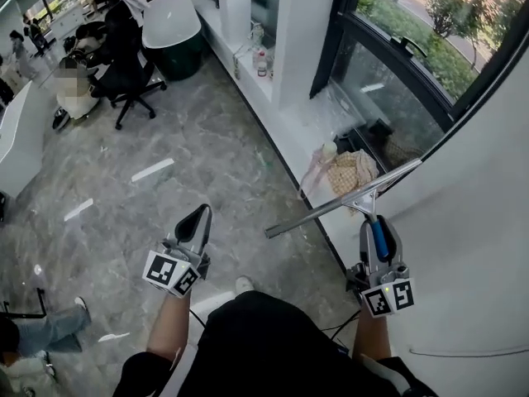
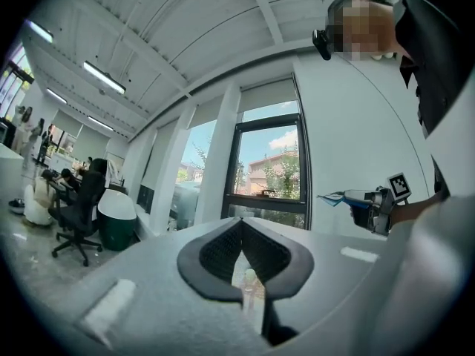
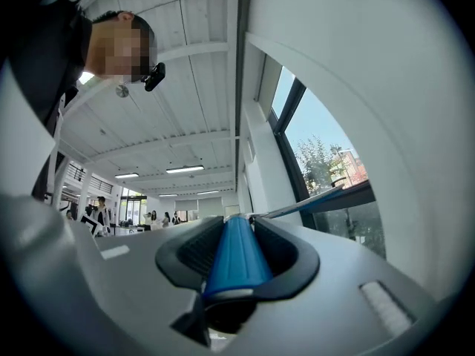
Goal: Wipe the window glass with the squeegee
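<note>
Right gripper (image 1: 378, 231) clamped on the squeegee (image 1: 343, 197) by its blue handle, blade near the window glass (image 1: 388, 98) (apparently not touching). Left gripper (image 1: 197, 224) closed, empty. Squeegee likely light: stiff bar, soft rubber edge. Handle grip correct; smooth plastic may twist under pressure.

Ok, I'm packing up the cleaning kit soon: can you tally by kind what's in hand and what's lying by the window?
Squeegee: 1
Grippers: 2, left gripper empty, right gripper holding the squeegee
Cloth heap: 1
Bottle beside the heap: 1
Total: 5
</note>
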A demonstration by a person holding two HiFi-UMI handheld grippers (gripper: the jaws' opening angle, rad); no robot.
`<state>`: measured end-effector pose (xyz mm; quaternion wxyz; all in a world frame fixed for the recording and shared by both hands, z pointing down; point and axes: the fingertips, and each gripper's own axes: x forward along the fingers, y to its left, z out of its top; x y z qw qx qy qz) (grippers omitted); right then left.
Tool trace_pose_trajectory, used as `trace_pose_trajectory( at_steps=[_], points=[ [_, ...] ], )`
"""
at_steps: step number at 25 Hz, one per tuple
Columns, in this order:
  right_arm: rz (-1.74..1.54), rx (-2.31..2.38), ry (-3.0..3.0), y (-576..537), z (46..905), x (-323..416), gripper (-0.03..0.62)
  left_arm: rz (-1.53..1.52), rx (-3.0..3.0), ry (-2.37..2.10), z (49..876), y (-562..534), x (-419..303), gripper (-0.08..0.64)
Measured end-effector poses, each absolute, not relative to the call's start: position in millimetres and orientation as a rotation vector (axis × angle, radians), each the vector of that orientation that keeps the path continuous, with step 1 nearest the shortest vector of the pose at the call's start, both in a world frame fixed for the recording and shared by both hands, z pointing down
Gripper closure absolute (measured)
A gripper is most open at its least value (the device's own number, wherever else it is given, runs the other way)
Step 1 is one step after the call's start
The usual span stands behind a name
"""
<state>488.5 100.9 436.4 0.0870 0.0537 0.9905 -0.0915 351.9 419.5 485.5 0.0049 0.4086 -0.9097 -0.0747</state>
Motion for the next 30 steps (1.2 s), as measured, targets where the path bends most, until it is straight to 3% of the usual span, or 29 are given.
trace_pose_trajectory(
  at_steps=[15, 30],
  points=[
    [-0.239, 0.527, 2.913, 197, 431, 348, 0.459, -0.201, 1.087, -2.981, 480, 495, 281, 0.558],
    [-0.267, 0.615, 2.863, 134, 425, 198, 0.459, -0.151, 1.062, -3.013, 475, 419, 161, 0.558]
  ],
)
